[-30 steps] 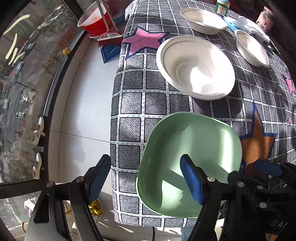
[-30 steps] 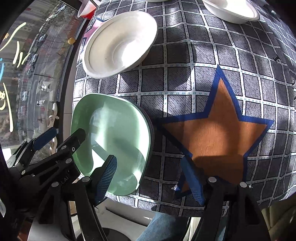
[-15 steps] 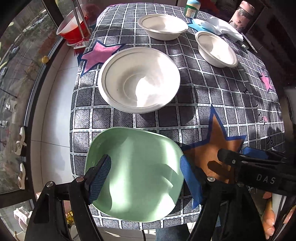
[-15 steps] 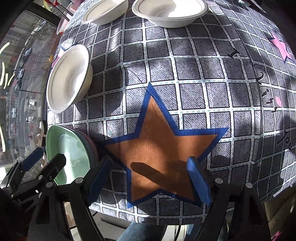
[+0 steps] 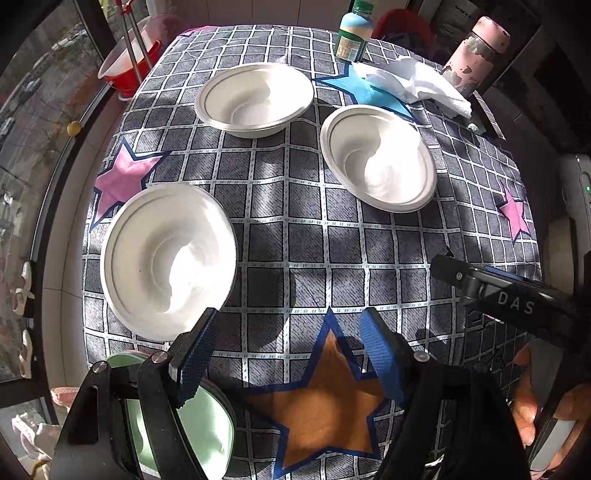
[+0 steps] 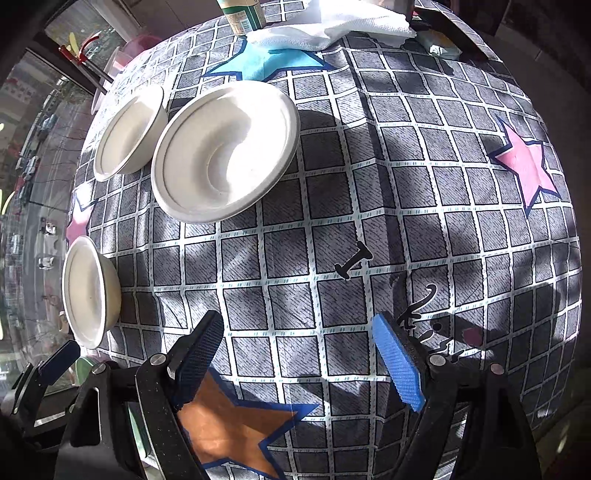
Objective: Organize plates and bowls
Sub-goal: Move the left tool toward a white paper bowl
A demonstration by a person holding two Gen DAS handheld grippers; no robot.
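Three white bowls stand on the checked tablecloth point(image 5: 332, 240): one near left point(image 5: 170, 258), one at the back point(image 5: 255, 98), one to the right point(image 5: 378, 158). A pale green plate point(image 5: 207, 424) lies at the near left corner, partly hidden behind my left gripper's left finger. My left gripper point(image 5: 288, 354) hangs open over the orange star with nothing between its fingers. My right gripper point(image 6: 299, 362) is open too, above bare cloth right of that star. In the right wrist view the closest bowl point(image 6: 225, 151) lies up and to the left.
A green-capped bottle point(image 5: 352, 35), a white cloth point(image 5: 413, 85) and a pink flask point(image 5: 476, 55) sit along the far edge. A red basin point(image 5: 127, 62) stands on the floor beyond the table's left side, by the window. A hand point(image 5: 528, 417) holds the right gripper.
Both grippers have swung away from the green plate, to its right over the table. The plate has slid to the lower left of both views, and the far bowls have come into view.
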